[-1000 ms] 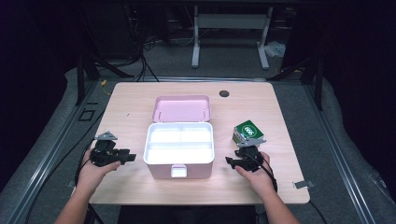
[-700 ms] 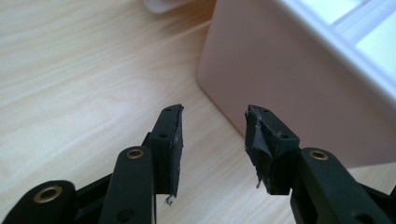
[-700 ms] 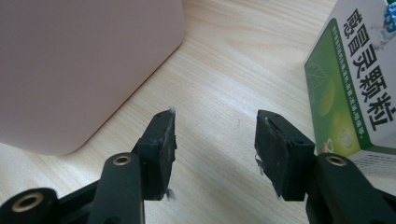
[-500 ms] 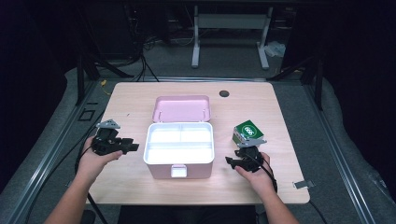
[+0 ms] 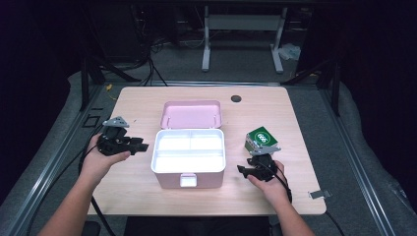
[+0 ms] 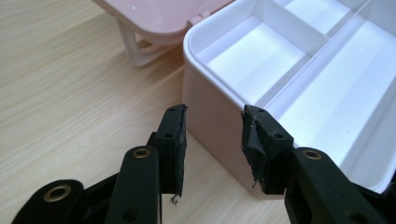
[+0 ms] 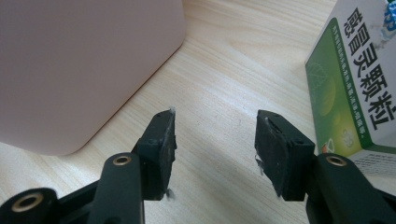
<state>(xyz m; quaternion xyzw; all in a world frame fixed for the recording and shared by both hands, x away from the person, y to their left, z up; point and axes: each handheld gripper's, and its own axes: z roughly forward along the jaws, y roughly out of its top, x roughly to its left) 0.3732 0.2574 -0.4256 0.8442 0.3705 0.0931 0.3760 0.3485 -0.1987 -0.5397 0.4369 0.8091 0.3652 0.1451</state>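
A pink box (image 5: 189, 173) with a white divided inside stands open mid-table, its lid (image 5: 191, 114) folded back. My left gripper (image 5: 142, 146) is open, lifted just left of the box; in the left gripper view (image 6: 212, 135) its jaws face the box's near corner (image 6: 219, 126). My right gripper (image 5: 242, 169) is open, low by the box's right side. In the right gripper view (image 7: 215, 140) its jaws hold nothing, with the pink wall (image 7: 88, 70) to the left. A green and white carton (image 5: 261, 139) stands just behind that gripper, also seen as the carton (image 7: 355, 88) at right.
The wooden table (image 5: 147, 103) has a dark round cable hole (image 5: 236, 98) at the back. A small metal clip (image 5: 318, 194) lies at the front right edge. Dark floor, cables and a white frame lie beyond the table.
My left gripper has risen and moved away from the front edge, toward the box's left side. The right gripper has hardly moved.
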